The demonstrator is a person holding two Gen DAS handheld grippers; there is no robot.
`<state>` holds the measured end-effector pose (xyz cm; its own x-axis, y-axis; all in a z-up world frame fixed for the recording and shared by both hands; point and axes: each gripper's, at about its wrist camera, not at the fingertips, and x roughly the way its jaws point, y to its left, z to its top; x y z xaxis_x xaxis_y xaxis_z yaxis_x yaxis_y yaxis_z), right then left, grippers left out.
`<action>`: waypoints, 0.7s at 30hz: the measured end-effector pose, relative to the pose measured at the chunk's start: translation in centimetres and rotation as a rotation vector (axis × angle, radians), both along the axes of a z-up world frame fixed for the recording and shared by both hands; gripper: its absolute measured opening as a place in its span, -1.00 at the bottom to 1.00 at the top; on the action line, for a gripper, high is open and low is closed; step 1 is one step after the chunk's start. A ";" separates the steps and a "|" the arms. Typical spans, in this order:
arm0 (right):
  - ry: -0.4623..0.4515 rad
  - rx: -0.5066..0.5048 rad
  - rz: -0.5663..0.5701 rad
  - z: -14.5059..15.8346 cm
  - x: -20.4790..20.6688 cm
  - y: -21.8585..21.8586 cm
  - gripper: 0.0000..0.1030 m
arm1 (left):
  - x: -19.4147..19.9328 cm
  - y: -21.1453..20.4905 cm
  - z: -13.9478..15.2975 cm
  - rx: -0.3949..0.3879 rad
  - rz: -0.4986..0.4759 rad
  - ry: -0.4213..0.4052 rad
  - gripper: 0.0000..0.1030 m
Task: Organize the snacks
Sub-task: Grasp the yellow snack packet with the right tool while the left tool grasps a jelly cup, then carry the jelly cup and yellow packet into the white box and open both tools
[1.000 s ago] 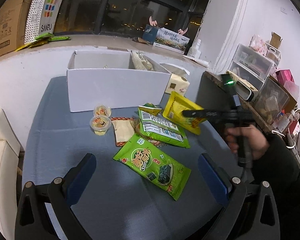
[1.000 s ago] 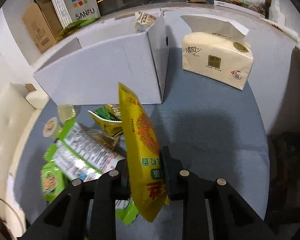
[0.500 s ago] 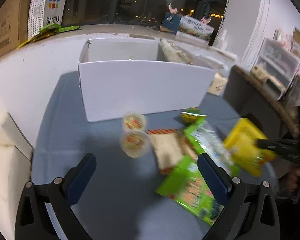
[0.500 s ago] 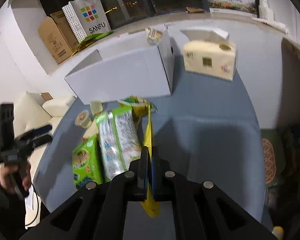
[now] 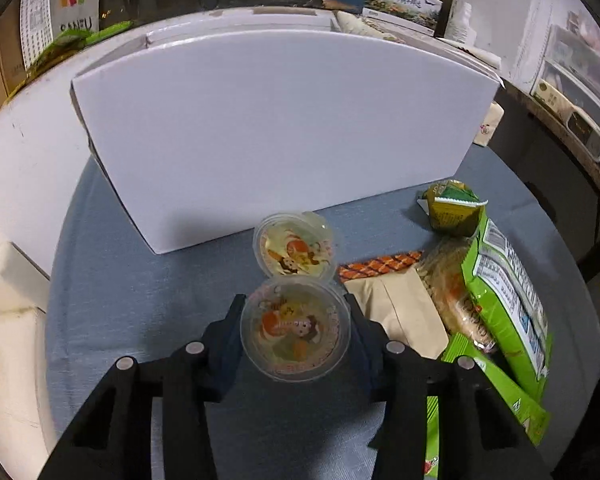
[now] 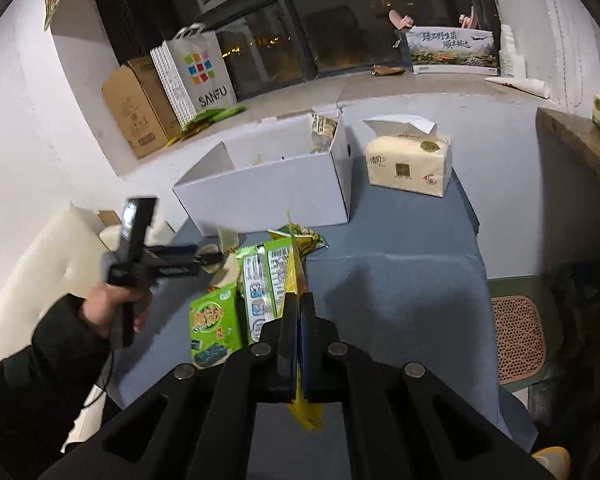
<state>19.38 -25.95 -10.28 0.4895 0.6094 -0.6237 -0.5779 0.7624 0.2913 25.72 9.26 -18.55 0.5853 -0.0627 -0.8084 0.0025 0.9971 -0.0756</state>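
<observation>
Two risks stand out to me: the near jelly cup could squirt out of my left hand-held gripper, since its round wall is slick, and the yellow packet could slip, being pinched by its edge alone. My left jaws have just closed about that cup on the desk. My right hand-held gripper, pressed together on the packet, holds it above the desk, short of the white box.

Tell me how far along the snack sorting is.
Early. Done: at least one packet stands inside the white box. In hand: the right gripper is shut on the yellow packet; the left gripper has just been closing around a jelly cup. Left: second jelly cup, green packets, brown packet.
</observation>
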 end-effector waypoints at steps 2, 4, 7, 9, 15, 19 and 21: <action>-0.006 -0.004 0.008 0.2 -0.1 0.3 -1.00 | -0.9 0.0 0.7 -0.017 0.001 -0.037 -0.03; -0.008 -0.006 0.022 0.3 -0.3 0.7 -1.00 | -2.3 0.2 1.7 -0.027 0.008 -0.073 -0.03; -0.007 0.003 0.042 0.5 -0.2 1.4 -1.00 | -4.5 0.5 4.4 -0.047 0.008 -0.146 -0.03; -0.003 0.017 0.053 0.6 -0.1 1.9 -1.00 | -5.6 0.9 6.5 -0.059 0.009 -0.195 -0.03; -0.045 0.044 0.130 2.8 2.7 6.1 -1.00 | -5.6 3.0 13.0 -0.075 0.030 -0.327 -0.03; -0.112 0.060 0.146 6.3 6.9 9.8 -1.00 | -2.7 4.8 15.6 -0.093 0.045 -0.364 -0.03; -0.135 0.056 0.130 7.7 8.9 11.4 -1.00 | -0.3 5.4 16.5 -0.089 0.057 -0.369 -0.03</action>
